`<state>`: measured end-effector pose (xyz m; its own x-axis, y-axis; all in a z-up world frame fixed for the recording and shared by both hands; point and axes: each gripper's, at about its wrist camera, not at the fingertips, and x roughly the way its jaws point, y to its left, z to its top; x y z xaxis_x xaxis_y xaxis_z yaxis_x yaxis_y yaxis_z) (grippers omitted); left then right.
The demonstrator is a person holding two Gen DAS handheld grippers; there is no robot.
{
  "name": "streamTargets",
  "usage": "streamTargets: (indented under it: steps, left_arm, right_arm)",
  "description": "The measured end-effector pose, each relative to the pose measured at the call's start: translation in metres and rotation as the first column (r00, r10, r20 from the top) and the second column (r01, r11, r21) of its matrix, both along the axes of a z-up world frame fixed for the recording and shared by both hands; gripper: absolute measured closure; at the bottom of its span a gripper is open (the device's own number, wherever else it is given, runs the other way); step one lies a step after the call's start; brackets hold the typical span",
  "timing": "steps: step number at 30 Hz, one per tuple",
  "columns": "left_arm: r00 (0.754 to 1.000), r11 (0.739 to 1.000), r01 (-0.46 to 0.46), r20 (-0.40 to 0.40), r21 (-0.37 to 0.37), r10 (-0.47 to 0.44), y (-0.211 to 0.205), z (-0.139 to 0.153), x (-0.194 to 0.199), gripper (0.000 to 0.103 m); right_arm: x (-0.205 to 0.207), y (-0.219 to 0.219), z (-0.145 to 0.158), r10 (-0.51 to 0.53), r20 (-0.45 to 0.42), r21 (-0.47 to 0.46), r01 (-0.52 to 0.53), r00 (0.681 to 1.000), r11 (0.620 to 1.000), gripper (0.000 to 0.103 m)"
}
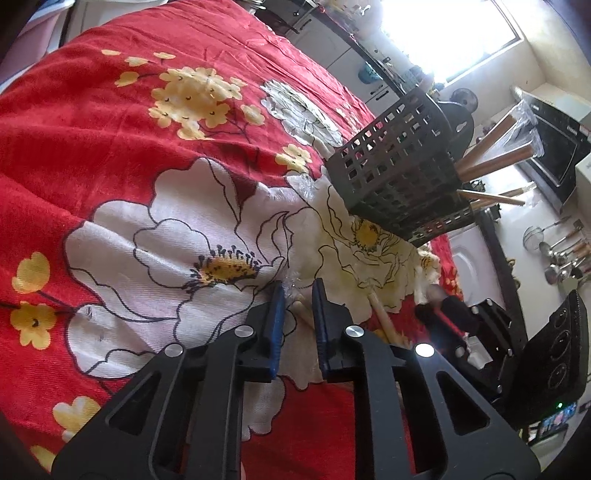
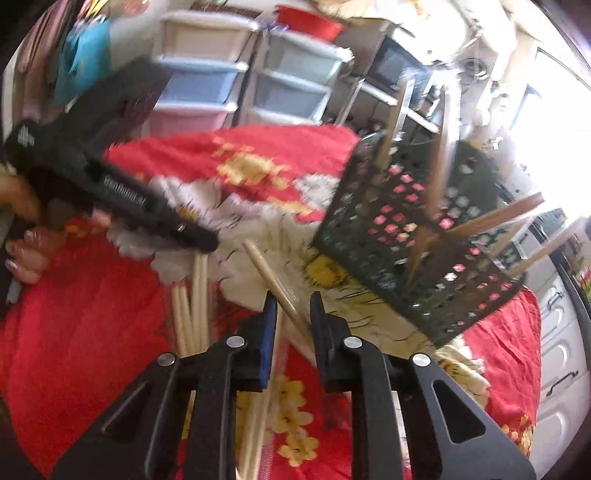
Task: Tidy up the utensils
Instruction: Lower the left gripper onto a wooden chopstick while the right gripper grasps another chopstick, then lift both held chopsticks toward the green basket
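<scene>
A pale wooden chopstick (image 2: 286, 295) is pinched by the right gripper (image 2: 293, 314), another (image 1: 303, 312) by the left gripper (image 1: 298, 299), near a black basket (image 1: 399, 173).

Red cloth w/ big white & yellow flowers (image 1: 110, 155) covers the desk. Bright window (image 1: 450, 33) at the far side, blown out by daylight. Black oven (image 1: 554, 147) on a white counter by the right wall; ladles & strainer (image 1: 557, 254) hang below it. White cabinets w/ dark handles (image 2: 561, 369). Plastic drawer units (image 2: 207, 77), pale blue & pink, stand behind the desk; red basin (image 2: 310, 20) on top.
</scene>
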<state>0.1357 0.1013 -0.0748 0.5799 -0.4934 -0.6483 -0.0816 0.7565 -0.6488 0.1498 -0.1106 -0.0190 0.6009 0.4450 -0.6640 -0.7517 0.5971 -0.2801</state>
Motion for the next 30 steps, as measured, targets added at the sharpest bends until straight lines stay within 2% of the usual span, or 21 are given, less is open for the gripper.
streamTargets:
  steps: [6,12,22,30]
  left_arm:
    - [1.0,0.999,-0.003,0.027,-0.035,0.004,0.001,0.005,-0.003,0.098]
    - [0.996,0.998,-0.014,0.088,-0.054,0.018,0.002,0.022,-0.007,0.099]
    - [0.979,0.999,-0.015,0.2,-0.038,0.023,-0.002,0.061,-0.009,0.1]
    - [0.962,1.0,-0.003,0.273,-0.016,0.007,-0.011,0.085,-0.013,0.1]
  right_arm:
    - [0.002,-0.024,0.017,-0.08,0.014,0.091,0.079,0.997,0.993,0.089]
    - [0.004,-0.048,0.029,-0.172,0.003,0.193,0.168,0.985,0.967,0.09]
    - [0.007,-0.086,0.051,-0.3,-0.043,0.356,0.295,0.953,0.887,0.093]
    - [0.004,-0.112,0.064,-0.353,-0.072,0.442,0.347,0.933,0.827,0.097]
